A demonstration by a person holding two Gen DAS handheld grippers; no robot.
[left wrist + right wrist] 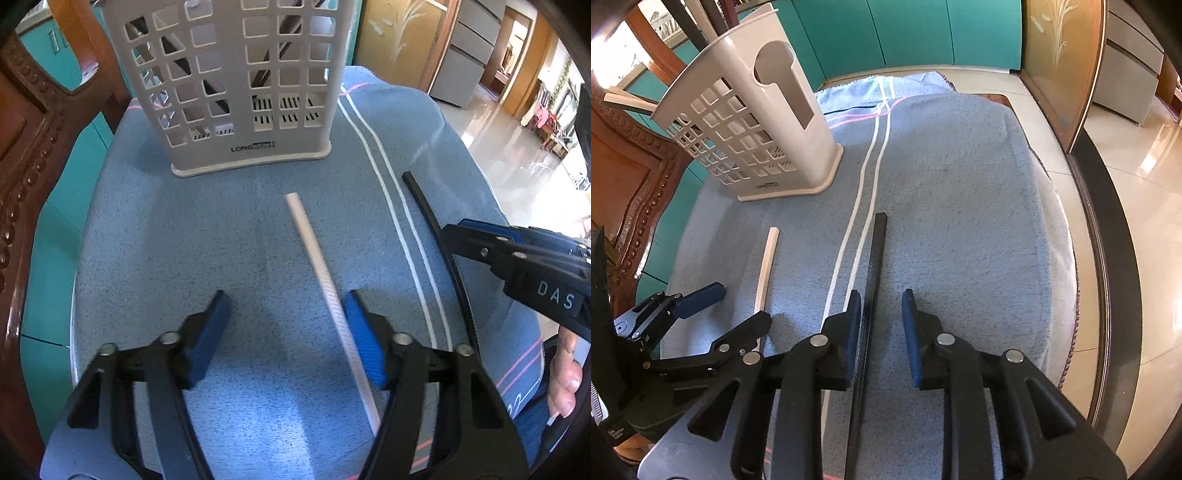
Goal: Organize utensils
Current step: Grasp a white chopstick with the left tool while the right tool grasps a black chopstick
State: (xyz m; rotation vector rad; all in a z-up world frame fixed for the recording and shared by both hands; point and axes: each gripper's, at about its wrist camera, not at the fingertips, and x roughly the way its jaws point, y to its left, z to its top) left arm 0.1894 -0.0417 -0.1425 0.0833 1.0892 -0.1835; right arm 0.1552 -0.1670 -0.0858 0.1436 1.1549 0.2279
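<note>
Surface: a blue towel (pixel 184 229) with two white stripes (pixel 866 177) running front to back covers the round seat you are working over; a carved wooden frame (pixel 26 155) stands at its left edge.

Holder: a white lattice utensil holder (pixel 236 88) stands upright near the far left edge of the towel. Dark and pale sticks show through its openings, and several ends rise above its rim in your right wrist view.

White chopstick: a white chopstick (pixel 325 288) lies flat on the towel, left of the stripes, its far end pointing toward the holder.

Black chopstick: a black chopstick (pixel 875 258) lies flat just right of the stripes, roughly parallel to them, well apart from the holder.

Left gripper: your left gripper (pixel 288 332) is spread wide and holds nothing. The white chopstick passes between its blue pads (pixel 364 343), close against the right-hand one; you cannot tell from these views whether pad and stick touch.

Right gripper: your right gripper (pixel 881 325) stands moderately open, gripping nothing. The black chopstick runs between its fingers, hard by the left pad (pixel 854 325) and clear of the right one.

Hand: part of your right hand (pixel 565 376) shows at the right edge of the left wrist view, on the right tool's handle.
</note>
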